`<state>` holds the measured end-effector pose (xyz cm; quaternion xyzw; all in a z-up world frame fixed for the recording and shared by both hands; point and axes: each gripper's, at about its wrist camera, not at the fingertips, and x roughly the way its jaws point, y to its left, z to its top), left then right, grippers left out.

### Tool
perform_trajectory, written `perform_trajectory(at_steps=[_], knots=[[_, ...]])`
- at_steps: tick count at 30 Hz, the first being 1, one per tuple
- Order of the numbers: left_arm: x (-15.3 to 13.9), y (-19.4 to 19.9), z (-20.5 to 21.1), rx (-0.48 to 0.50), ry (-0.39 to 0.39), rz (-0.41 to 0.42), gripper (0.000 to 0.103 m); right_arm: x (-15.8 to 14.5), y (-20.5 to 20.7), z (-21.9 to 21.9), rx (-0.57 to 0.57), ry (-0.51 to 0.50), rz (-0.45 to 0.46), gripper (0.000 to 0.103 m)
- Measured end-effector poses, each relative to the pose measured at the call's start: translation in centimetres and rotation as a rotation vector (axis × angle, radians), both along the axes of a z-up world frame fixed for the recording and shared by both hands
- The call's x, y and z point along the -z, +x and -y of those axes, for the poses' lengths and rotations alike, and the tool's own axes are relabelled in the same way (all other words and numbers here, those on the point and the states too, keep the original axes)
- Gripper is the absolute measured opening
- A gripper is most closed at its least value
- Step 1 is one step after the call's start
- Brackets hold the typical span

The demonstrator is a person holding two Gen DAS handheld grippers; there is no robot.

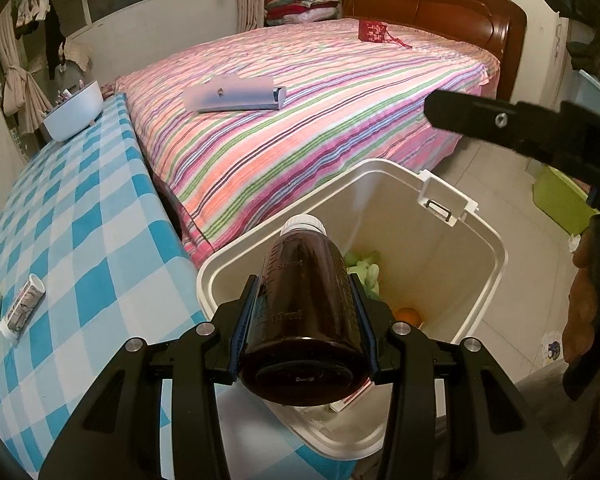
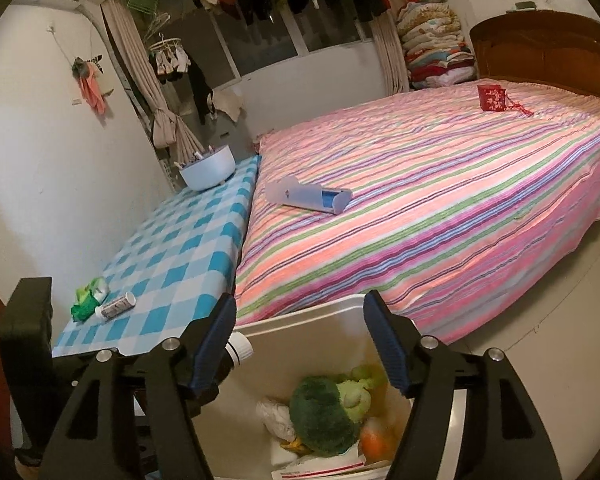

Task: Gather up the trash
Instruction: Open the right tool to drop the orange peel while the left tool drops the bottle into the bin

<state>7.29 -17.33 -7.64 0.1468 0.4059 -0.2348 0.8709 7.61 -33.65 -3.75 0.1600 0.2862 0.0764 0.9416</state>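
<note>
**Brown bottle poised over the bin**

The left gripper (image 1: 305, 320) was clamped on a brown bottle (image 1: 304, 304), low in the left wrist view, above the open bin (image 1: 480, 240). Best to part the jaws only once the bottle cleared the rim. The right wrist view alone showed the right gripper (image 2: 300, 344) apart and empty, with broccoli (image 2: 324, 416) in the bin.

A wide bed under a pink, green and purple striped sheet (image 2: 440, 208) stood against a carved dark wooden headboard (image 1: 436, 12). Beside it ran a blue-and-white checked tablecloth (image 1: 72, 232). Pale floor tiles (image 1: 512, 280) lay below; beige tied curtains (image 2: 168, 120) flanked the dark window (image 2: 292, 36).
</note>
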Motion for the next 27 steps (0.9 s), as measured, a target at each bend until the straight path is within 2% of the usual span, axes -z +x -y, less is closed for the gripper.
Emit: perform_trajectory(at_steps=[9,27], knots=[[0.2,0.0,0.3,-0.001,0.001,-0.003,0.042,-0.6,-0.6,1.2,0.046,0.029,0.037,0.065],[0.8,0.1,1.1,0.005,0.021,-0.007,0.042,-0.7,-0.8,1.6,0.057,0.032,0.043,0.065]])
